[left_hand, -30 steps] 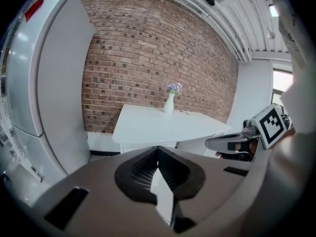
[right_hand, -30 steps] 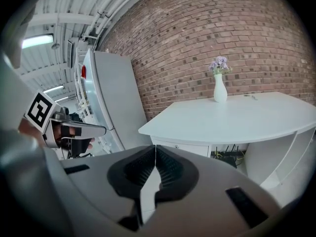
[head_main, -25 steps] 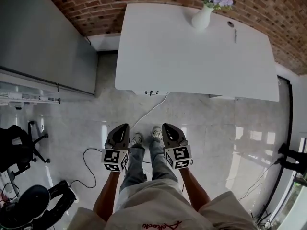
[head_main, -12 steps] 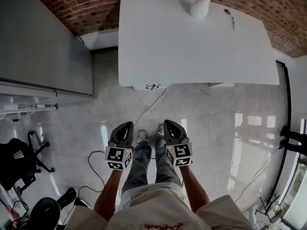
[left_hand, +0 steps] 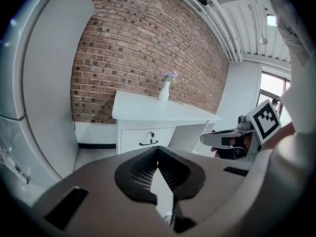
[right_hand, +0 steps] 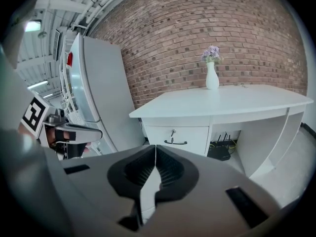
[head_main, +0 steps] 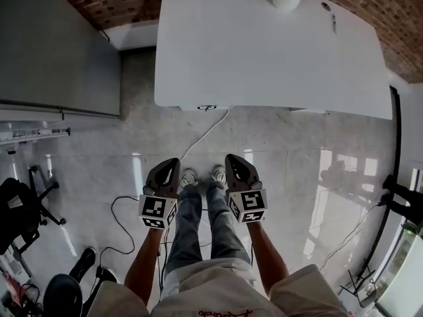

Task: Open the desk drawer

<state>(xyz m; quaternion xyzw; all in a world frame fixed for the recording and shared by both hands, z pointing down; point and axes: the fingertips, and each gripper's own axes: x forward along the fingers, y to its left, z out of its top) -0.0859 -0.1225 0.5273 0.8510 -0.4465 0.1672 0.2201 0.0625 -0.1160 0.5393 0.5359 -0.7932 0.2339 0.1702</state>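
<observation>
Your left gripper (left_hand: 158, 149) and right gripper (right_hand: 155, 148) closed, empty; drawer (right_hand: 192, 135) well ahead, probably light, rigid; take its thin handle (right_hand: 174, 142).

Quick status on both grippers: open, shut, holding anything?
Grey left gripper: shut, nothing between its jaws.
Grey right gripper: shut, nothing between its jaws.

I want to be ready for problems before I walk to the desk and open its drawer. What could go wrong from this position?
1. A white cable lies on the floor between the shoes and the desk; it could catch a foot.
2. The left claw and the right claw are both shut and empty; one must open before it can take the drawer handle.
3. A hard pull might shake the vase on the desk top.
</observation>
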